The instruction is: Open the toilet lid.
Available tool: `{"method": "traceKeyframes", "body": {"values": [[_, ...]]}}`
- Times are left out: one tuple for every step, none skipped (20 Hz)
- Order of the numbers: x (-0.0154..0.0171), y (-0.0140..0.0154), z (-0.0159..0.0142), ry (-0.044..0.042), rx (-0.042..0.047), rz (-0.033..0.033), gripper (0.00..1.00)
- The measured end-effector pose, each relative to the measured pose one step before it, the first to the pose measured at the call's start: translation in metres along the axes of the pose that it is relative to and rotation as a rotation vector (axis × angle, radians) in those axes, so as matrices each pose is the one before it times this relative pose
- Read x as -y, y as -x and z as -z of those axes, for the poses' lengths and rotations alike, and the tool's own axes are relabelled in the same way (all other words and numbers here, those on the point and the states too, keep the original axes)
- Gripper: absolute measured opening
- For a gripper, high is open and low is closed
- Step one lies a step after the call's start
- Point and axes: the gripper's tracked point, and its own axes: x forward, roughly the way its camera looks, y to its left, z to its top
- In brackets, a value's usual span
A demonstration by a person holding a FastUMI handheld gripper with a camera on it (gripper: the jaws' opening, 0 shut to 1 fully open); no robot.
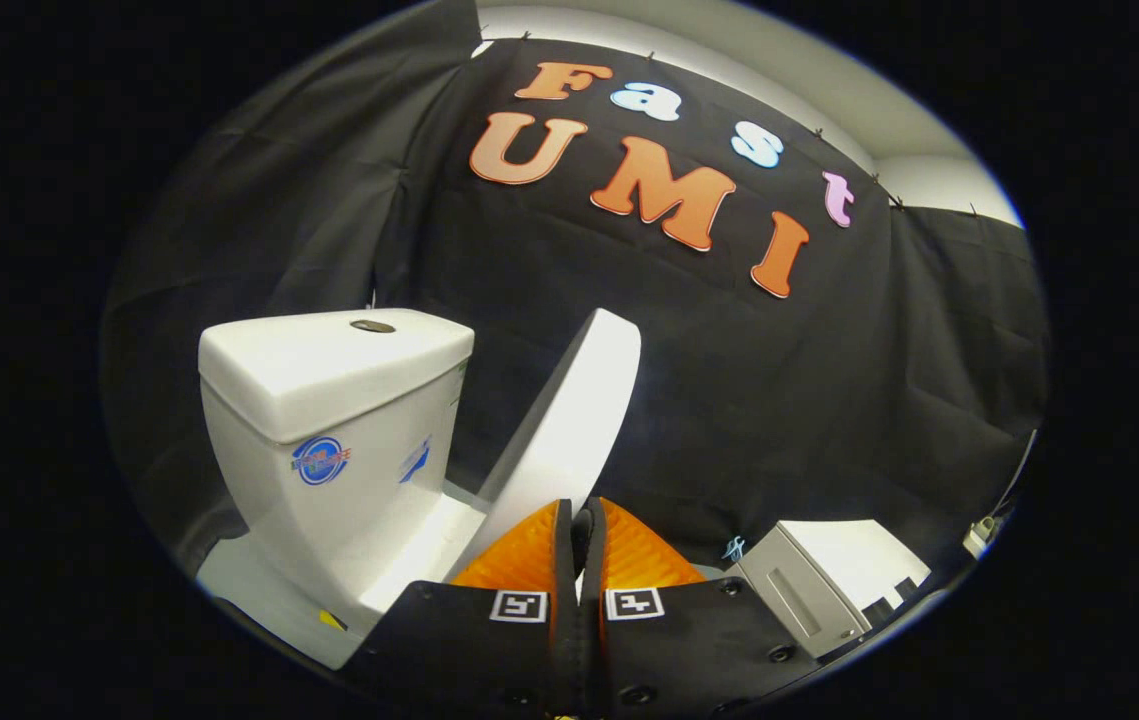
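The lid (569, 420) stands raised at a slant, not yet leaning back on the tank (329, 400), so the main risk is that it drops shut again. The hand-held gripper (581, 525) has its fingers pressed close together with the lid's lower edge right at their tips; whether they pinch that edge or merely touch it cannot be told, since the tips hide the contact. If the hold is only a light push, a slip sideways off the smooth rim would let the lid fall and slam. Pushing too hard could bang it against the tank.

The lid is white, glossy and thin, seen nearly edge-on, rising from just ahead of the fingers and tilting away toward the booth wall, beside the tank. A grey box (809, 590) sits off to the side, well apart from it.
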Motion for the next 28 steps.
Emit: {"method": "traceKeyframes", "body": {"values": [[-0.00799, 0.00051, -0.00374, 0.01823, 0.00795, -0.00386, 0.08], [-0.00796, 0.00015, -0.00439, 0.01736, 0.00564, -0.00057, 0.08], [-0.00695, 0.00091, -0.00294, 0.01417, 0.00416, -0.00132, 0.08], [-0.00788, 0.00069, -0.00289, 0.0095, 0.0026, -0.00305, 0.08], [-0.00682, -0.00022, -0.0034, 0.00792, 0.00314, -0.00434, 0.08], [-0.00699, 0.00042, -0.00343, 0.00843, 0.00147, -0.00386, 0.08], [-0.00587, 0.00054, -0.00201, 0.00847, 0.0021, -0.00392, 0.08], [-0.00712, -0.00072, -0.00313, 0.00907, 0.00154, -0.0023, 0.08], [-0.00558, 0.00135, -0.00252, 0.00869, 0.00332, -0.00301, 0.08], [-0.00656, 0.00071, -0.00195, 0.00627, 0.00178, -0.00502, 0.08], [-0.00742, -0.00077, -0.00162, 0.00466, 0.00311, -0.00676, 0.08], [-0.00629, 0.00009, -0.00212, 0.00614, 0.00302, -0.00743, 0.08], [-0.00539, 0.00036, -0.00129, 0.00455, 0.003, -0.00583, 0.08], [-0.00602, -0.001, -0.00173, 0.00389, 0.00277, -0.00716, 0.08], [-0.00398, 0.00104, -0.00125, 0.00389, 0.00205, -0.00386, 0.08], [-0.00227, 0.00059, 0.00009, 0.00637, 0.00073, -0.00126, 0.08], [-0.00305, 0.00085, -0.00033, 0.00149, 0.00169, -0.00367, 0.08], [-0.00447, -0.00095, -0.00207, 0.00111, 0.00118, -0.00674, 0.08], [-0.00174, 0.00067, -0.00037, 0.00342, -0.00057, 0.00394, 0.08], [-0.00005, -0.00248, -0.00009, 0.00769, 0.00031, 0.00582, 0.08], [0.00138, -0.00395, 0.001, 0.00114, 0.00096, 0.00207, 0.08], [-0.00012, 0.00299, -0.00081, -0.00324, -0.00183, 0.00261, 0.08], [0.00027, 0.00102, 0.00187, -0.00757, -0.00296, 0.00095, 0.08], [0.00169, -0.00079, -0.00195, -0.01176, -0.00544, 0.00372, 0.08], [0.00106, -0.00076, 0.00048, -0.01755, -0.00291, -0.0035, 0.08], [0.00031, -0.00118, -0.00134, -0.0219, -0.00558, -0.01197, 0.08], [-0.00139, -0.00153, -0.00033, -0.01696, -0.00332, -0.01424, 0.11], [0.00163, -0.0008, -0.00394, -0.01076, 0.00233, -0.00535, 0.15]]}}
